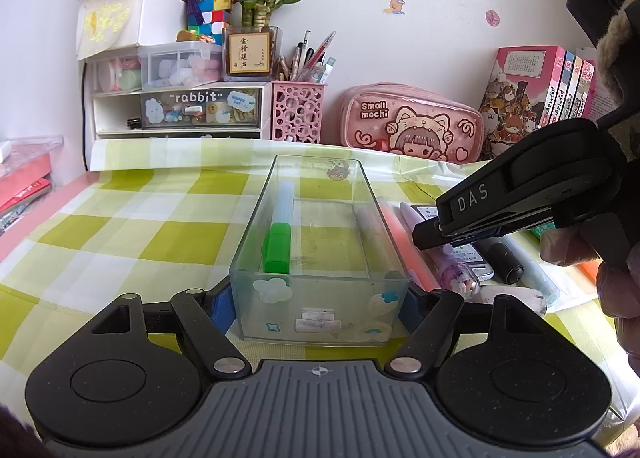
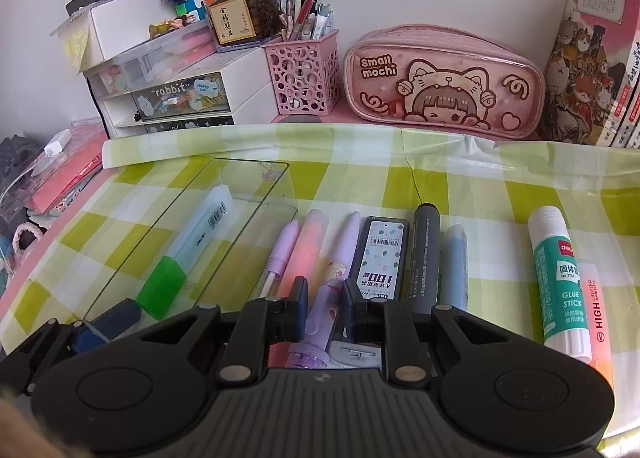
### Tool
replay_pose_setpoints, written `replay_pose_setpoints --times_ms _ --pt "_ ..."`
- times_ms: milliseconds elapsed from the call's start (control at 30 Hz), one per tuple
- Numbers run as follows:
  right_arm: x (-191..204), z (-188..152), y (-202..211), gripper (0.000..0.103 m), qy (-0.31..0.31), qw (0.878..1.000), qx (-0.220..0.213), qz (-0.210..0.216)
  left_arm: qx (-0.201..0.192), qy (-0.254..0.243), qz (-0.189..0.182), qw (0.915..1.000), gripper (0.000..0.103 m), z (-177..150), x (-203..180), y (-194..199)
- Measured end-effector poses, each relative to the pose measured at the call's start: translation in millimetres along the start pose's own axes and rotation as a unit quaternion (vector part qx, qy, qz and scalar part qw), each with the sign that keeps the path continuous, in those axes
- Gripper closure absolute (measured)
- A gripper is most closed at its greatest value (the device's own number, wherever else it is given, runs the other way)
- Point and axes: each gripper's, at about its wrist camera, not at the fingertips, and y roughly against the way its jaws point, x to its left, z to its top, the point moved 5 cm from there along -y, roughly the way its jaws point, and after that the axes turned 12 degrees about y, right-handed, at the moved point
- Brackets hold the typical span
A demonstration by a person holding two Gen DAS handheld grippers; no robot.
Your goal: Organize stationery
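Note:
A clear plastic box (image 1: 320,322) stands on the checked cloth with a green-capped highlighter (image 1: 280,234) inside. My left gripper (image 1: 318,308) is shut on the near end of the box, one pad on each side. The box also shows in the right wrist view (image 2: 248,194) with the highlighter (image 2: 188,246) in it. My right gripper (image 2: 325,314) hangs low over a row of stationery to the right of the box, its jaws closely around a purple cartoon pen (image 2: 332,290) with small gaps at the pads. The right gripper shows from the side in the left wrist view (image 1: 436,234).
In the row lie a lilac pen (image 2: 280,254), a pink highlighter (image 2: 308,250), a lead case (image 2: 380,258), a grey marker (image 2: 424,254), a blue highlighter (image 2: 454,266), a glue stick (image 2: 556,278). At the back stand a pink pen cup (image 2: 302,74), a pencil case (image 2: 444,86), books (image 2: 592,70).

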Motion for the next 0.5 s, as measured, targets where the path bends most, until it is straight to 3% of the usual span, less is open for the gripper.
replay_pose_setpoints --times_ms 167,500 --pt "3.0 -0.3 0.6 0.077 0.013 1.0 -0.001 -0.013 0.0 0.0 0.0 1.0 0.028 -0.2 -0.2 0.1" --pt "1.4 1.9 8.2 0.079 -0.02 1.0 -0.005 0.008 0.0 0.0 0.0 1.0 0.028 -0.4 -0.5 0.1"
